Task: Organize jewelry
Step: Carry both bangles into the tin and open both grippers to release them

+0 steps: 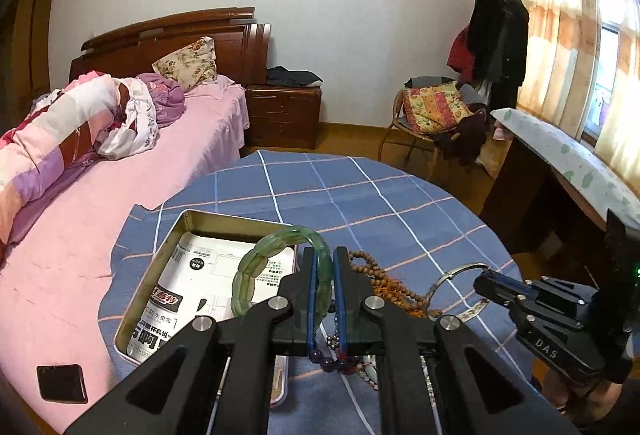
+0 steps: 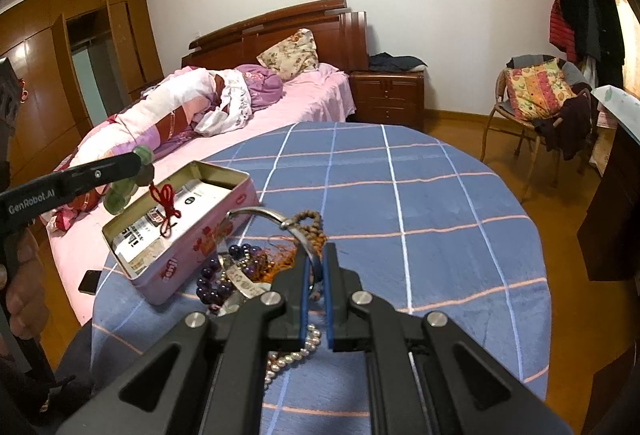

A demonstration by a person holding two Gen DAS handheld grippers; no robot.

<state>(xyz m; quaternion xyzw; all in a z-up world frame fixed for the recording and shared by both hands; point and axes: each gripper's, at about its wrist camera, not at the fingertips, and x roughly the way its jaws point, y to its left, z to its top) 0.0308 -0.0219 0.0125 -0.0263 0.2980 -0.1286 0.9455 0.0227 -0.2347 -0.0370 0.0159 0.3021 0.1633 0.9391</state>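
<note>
My left gripper (image 1: 324, 255) is shut on a green jade bracelet (image 1: 256, 263) and holds it above the open pink tin box (image 1: 160, 255). From the right wrist view the bracelet (image 2: 120, 195) hangs over the box (image 2: 188, 247) with a red knot tassel (image 2: 166, 207) dangling. My right gripper (image 2: 315, 255) is shut on a silver bangle (image 2: 276, 217) over the jewelry pile. The pile holds a purple bead bracelet (image 2: 212, 283), brown wooden beads (image 2: 312, 223) and a pearl string (image 2: 296, 355). The right gripper also shows in the left wrist view (image 1: 484, 281).
The round table has a blue checked cloth (image 2: 420, 215). A pink bed (image 1: 80, 235) lies to the left, with a black phone (image 1: 62, 383) on it. A chair with cushions (image 1: 432, 115) and a desk (image 1: 560, 171) stand to the right.
</note>
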